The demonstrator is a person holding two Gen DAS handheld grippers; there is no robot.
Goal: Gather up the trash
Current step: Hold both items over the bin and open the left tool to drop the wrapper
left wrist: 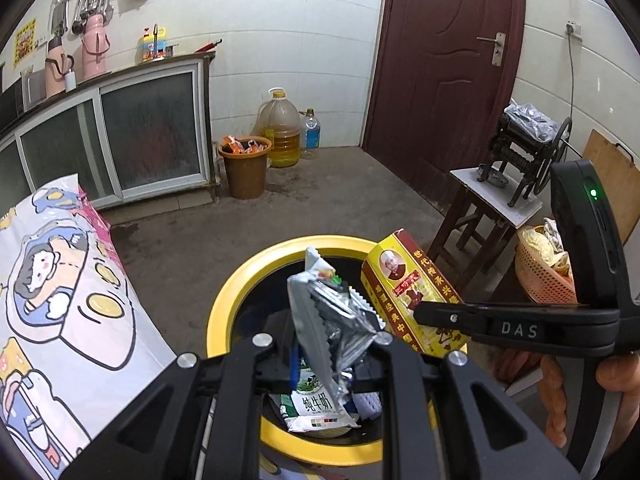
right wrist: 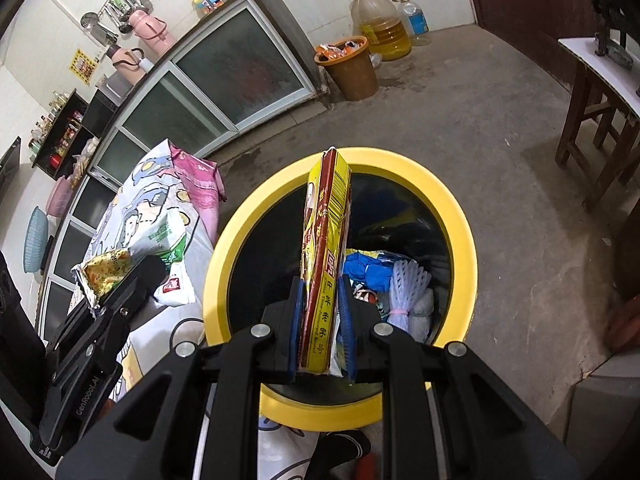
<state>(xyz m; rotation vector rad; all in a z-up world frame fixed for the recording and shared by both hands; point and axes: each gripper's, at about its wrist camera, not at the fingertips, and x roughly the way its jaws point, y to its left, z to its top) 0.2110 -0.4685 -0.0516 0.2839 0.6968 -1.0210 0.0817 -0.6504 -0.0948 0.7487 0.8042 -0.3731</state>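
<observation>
A round bin with a yellow rim (left wrist: 256, 272) (right wrist: 460, 216) stands on the floor below both grippers. My left gripper (left wrist: 326, 344) is shut on a crumpled silver snack wrapper (left wrist: 320, 308) and holds it over the bin's opening. In the right wrist view that gripper (right wrist: 120, 296) shows at the left with the wrapper (right wrist: 104, 272). My right gripper (right wrist: 322, 320) is shut on a flat yellow and red box (right wrist: 326, 240), held upright over the bin. The box (left wrist: 404, 288) also shows in the left wrist view. A milk carton (left wrist: 316, 404), blue plastic (right wrist: 366, 268) and a white foam net (right wrist: 408, 284) lie inside the bin.
A table with a cartoon-print cloth (left wrist: 60, 300) is at the left of the bin. A brown bucket (left wrist: 245, 168), an oil jug (left wrist: 280, 128) and a water bottle (left wrist: 310, 134) stand by the far wall. A wooden stool (left wrist: 484, 216) and an orange basket (left wrist: 540, 272) are at the right.
</observation>
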